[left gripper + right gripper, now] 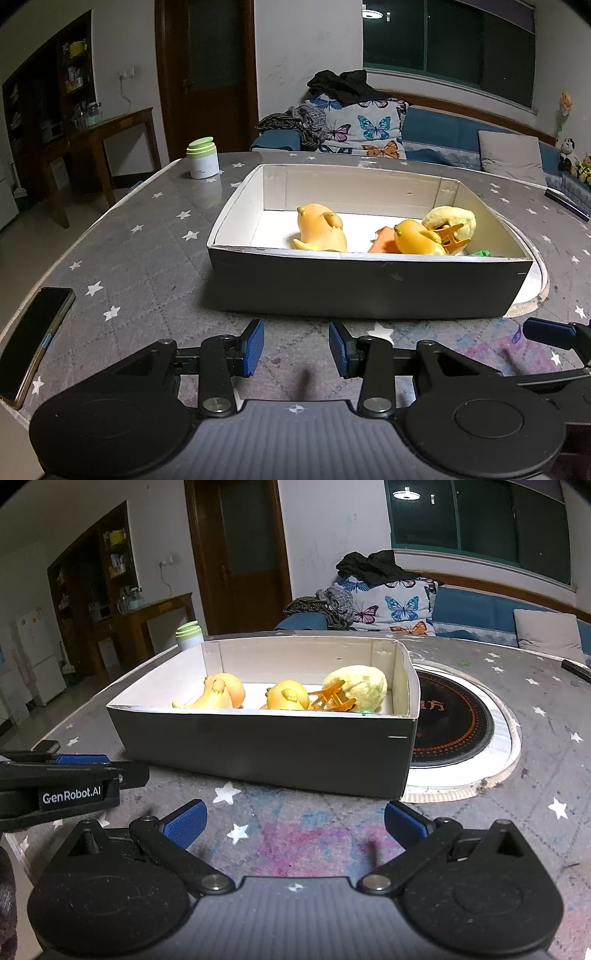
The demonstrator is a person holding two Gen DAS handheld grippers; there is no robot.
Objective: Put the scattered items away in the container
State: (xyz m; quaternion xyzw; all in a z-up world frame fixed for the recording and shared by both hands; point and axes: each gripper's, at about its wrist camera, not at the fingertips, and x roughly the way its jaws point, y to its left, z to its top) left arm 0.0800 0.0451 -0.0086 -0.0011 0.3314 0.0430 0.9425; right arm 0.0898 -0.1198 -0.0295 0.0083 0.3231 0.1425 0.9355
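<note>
Your left gripper [296, 349] and right gripper [294, 824] both apart and empty, black smartphone [31, 338] lower left only in left view, round black induction hob [452, 725] plain only in right view behind the dark cardboard box [266, 744].

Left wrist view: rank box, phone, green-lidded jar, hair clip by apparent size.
1. box
2. phone, though nearness to the camera inflates it
3. green-lidded jar
4. hair clip, partly hidden

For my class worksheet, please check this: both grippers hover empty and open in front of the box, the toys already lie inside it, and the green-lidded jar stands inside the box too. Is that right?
Not quite. The green-lidded jar stands outside the box, on the table beyond its far left corner, as the left wrist view shows. The rest holds: left gripper and right gripper are open and empty, and the toys lie inside.
</note>
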